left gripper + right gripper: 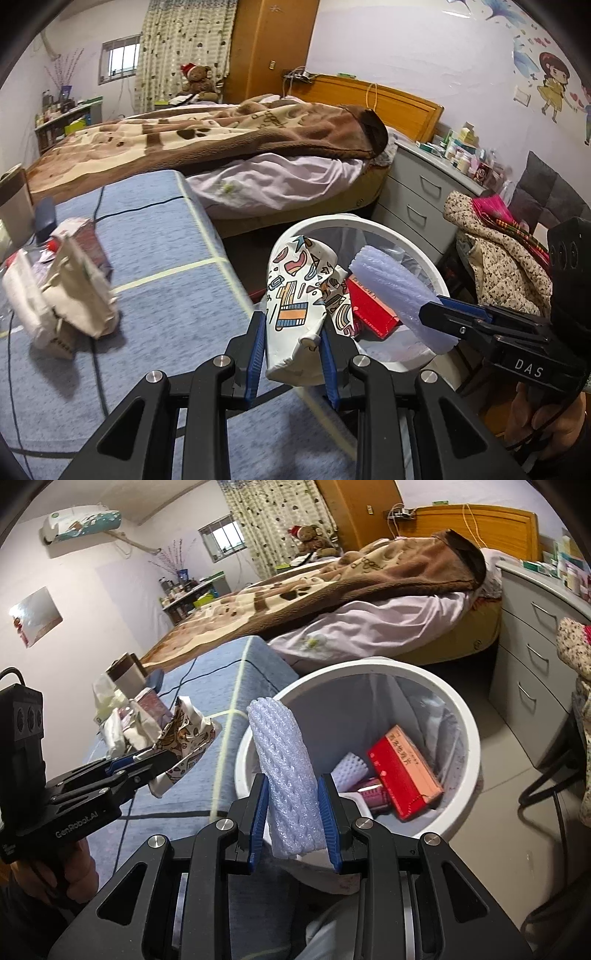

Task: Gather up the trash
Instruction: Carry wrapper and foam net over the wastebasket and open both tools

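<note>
Between the blue pads of my left gripper [292, 354] sits a crushed paper cup [301, 306] printed with colourful cartoon shapes; both pads press its sides, so the grip is closed on it. From the right wrist view the same cup juts out of that gripper over the edge of the blue cloth [192, 786].

My right gripper [293, 814] is clamped on a white foam net sleeve [286, 771], which stands nearly upright between the pads and rises above their tips. Seen from the left wrist, this sleeve hangs over the rim of the white bin [373, 221].

Just beyond both grippers stands that bin, round and open, its mouth facing me. Inside it lie 1 red box [404, 771] with yellow characters, 1 white ridged piece [351, 770] and a small pinkish packet [373, 792], all touching near the bottom.

To the left, on the blue cloth, more trash waits in a loose heap [62, 280]: crumpled white paper, a brown carton and wrappers, blurred in the left view. A black cable [99, 206] runs across the cloth.

Farther back lies a bed [229, 144] under a brown patterned blanket, with a grey drawer unit [417, 192] beside it and a teddy bear [197, 83] near the curtain.
</note>
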`<state>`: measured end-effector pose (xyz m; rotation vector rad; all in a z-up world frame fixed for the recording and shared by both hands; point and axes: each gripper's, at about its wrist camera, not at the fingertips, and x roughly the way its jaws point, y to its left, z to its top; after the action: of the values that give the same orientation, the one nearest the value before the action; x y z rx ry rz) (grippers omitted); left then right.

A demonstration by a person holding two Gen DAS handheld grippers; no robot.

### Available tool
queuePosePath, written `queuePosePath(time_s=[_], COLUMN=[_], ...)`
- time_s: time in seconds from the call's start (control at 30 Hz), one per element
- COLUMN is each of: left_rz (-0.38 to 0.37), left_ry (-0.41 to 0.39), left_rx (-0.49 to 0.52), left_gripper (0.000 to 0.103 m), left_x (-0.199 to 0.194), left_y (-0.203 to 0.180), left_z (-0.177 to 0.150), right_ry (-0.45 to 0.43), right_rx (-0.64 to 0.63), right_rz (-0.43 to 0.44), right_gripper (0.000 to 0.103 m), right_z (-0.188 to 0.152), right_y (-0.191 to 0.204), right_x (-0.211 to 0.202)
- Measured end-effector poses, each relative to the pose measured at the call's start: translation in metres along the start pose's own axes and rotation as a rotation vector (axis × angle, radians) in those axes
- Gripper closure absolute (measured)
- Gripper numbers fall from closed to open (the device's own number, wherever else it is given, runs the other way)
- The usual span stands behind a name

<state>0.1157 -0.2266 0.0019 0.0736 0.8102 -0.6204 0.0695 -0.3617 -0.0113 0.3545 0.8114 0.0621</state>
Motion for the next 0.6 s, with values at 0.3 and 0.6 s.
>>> queuePosePath(time_s=[0.3, 0.6], left_rz=[-0.028, -0.042], left_ry=[0.042, 0.072], left_rx=[0.011, 0.020], left_gripper=[0.075, 0.075], left_x=[0.027, 0.048], left_y=[-0.013, -0.021], left_z=[0.005, 0.009], right_ry=[0.012, 0.029], right_rx=[0.043, 0.050], right_rz=[-0.029, -0.054], right_gripper=[0.074, 0.073], right_z=[-0.003, -0.003], right_y=[-0.015, -0.020], right_x=[0.003, 0.006])
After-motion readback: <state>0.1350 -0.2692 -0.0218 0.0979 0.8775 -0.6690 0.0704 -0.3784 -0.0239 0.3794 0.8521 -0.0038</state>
